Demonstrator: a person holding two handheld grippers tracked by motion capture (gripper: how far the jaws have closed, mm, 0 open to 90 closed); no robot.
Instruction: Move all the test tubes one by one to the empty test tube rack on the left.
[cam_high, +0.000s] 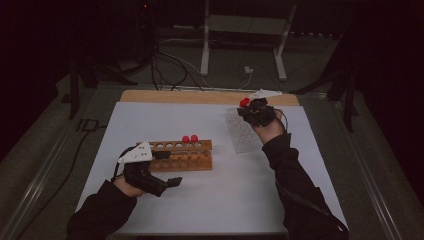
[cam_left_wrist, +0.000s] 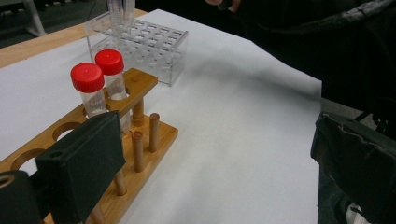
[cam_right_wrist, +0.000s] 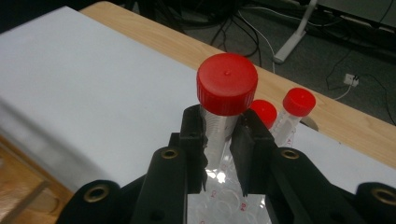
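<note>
Red-capped tube (cam_right_wrist: 226, 100): upright, clamped just below its cap between the jaws of the right gripper (cam_right_wrist: 220, 140), above the clear plastic rack (cam_high: 243, 132) at the far right part of the counter (cam_high: 210, 200). Long axis vertical, in line with the rack's holes beneath it. Two more capped tubes (cam_right_wrist: 292, 112) stand in that rack just beyond.

Wooden rack (cam_high: 182, 156): mid-counter, toward the left edge; holds two red-capped tubes (cam_left_wrist: 100, 86) side by side, other holes empty.

Left gripper (cam_high: 172, 183): jaws apart, holding nothing, low near the front of the wooden rack. Judged the nearer hand for that rack; the right carries the tube.
</note>
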